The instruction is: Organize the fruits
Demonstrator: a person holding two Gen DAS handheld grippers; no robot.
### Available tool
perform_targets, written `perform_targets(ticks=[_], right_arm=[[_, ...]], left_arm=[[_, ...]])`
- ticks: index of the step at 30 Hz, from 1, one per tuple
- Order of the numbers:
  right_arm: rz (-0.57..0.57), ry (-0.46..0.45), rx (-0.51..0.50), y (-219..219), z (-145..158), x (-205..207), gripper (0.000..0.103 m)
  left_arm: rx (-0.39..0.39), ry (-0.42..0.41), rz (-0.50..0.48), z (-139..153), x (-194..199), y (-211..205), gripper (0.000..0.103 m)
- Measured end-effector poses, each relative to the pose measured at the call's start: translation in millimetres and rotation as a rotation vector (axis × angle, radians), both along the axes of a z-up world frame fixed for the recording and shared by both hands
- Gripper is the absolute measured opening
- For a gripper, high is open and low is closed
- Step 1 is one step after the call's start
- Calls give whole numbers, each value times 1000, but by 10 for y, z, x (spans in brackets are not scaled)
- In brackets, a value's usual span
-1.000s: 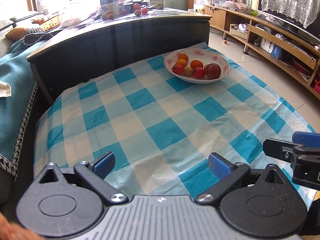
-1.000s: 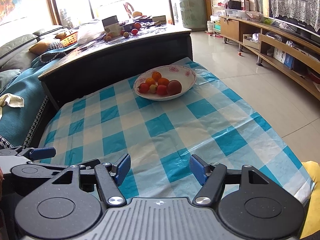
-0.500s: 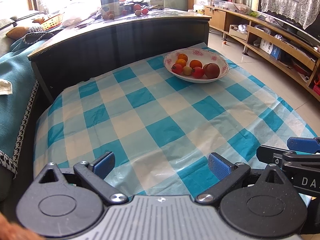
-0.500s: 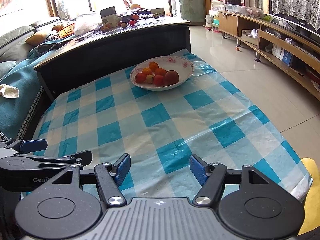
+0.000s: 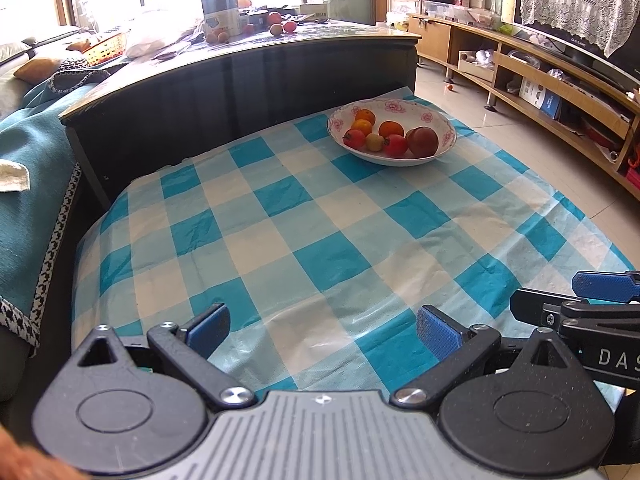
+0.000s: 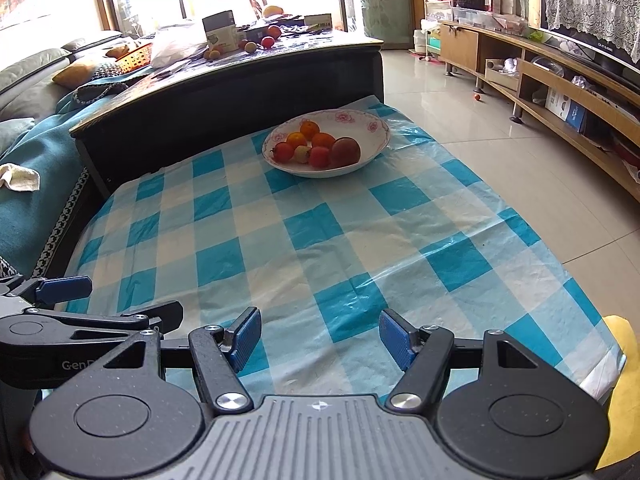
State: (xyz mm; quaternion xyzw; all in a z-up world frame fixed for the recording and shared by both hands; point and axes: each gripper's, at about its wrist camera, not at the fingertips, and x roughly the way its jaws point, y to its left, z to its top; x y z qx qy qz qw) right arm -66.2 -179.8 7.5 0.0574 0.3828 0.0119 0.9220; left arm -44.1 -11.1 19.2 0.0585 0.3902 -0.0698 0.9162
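Home living room: sofa (image 6: 28,80), TV shelf (image 6: 560,92), tiled floor (image 6: 460,120).

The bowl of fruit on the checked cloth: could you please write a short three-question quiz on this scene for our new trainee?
1. True or false: the bowl stands at the near edge of the checked cloth, right by the tools.
2. Which fruit in the bowl is the largest? A) an orange one B) the dark red one C) the small yellowish one
3. Fill in: the left tool and the right tool both hold ____.

Key
1. False: it stands at the far end of the cloth.
2. B, the dark red fruit.
3. Nothing; both are open over the cloth.
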Motion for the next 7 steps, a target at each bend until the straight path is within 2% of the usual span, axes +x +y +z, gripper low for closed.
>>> perform_targets(ticks=[7], right_arm=[[0, -2, -1, 2, -5, -10, 62]], left_arm=[[4, -14, 3, 15, -19, 1, 103]])
